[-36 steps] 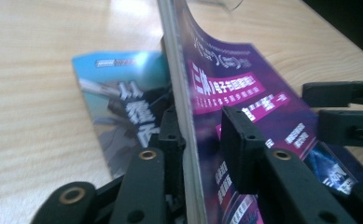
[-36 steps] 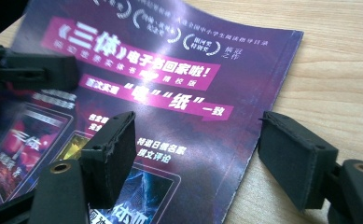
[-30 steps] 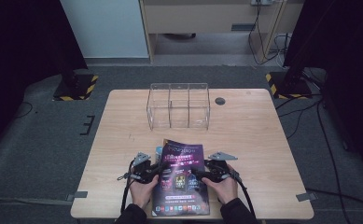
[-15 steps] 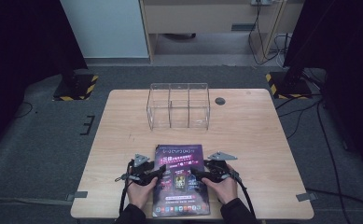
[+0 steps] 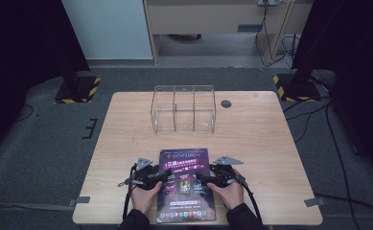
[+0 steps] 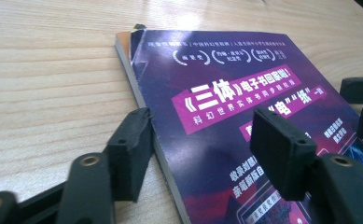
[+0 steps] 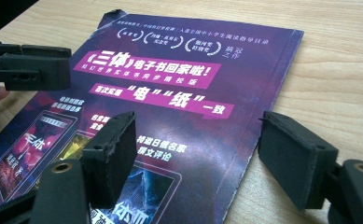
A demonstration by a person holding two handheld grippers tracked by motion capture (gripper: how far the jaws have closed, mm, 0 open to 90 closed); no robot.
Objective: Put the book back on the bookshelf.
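Lying flat near the table's front edge, midway between its left and right edges, the thin purple paperback book (image 5: 186, 184) with a glossy printed cover is looking light and somewhat floppy, its slick cover likely to slide between pads. Its long axis is running from the front edge toward the back edge, with the title lines reading from the person's side and the spine sitting on the left. Pinching the long side edges looks like the safest hold, since the corners are already curling. The left gripper (image 6: 200, 135) is standing open, its jaws having just been opening, straddling the spine edge without pressing. The right gripper (image 7: 195, 149) is also gaping, straddling the opposite long edge. Farther back, a clear acrylic three-compartment organiser (image 5: 183, 109) is standing on the wooden table (image 5: 265, 139).
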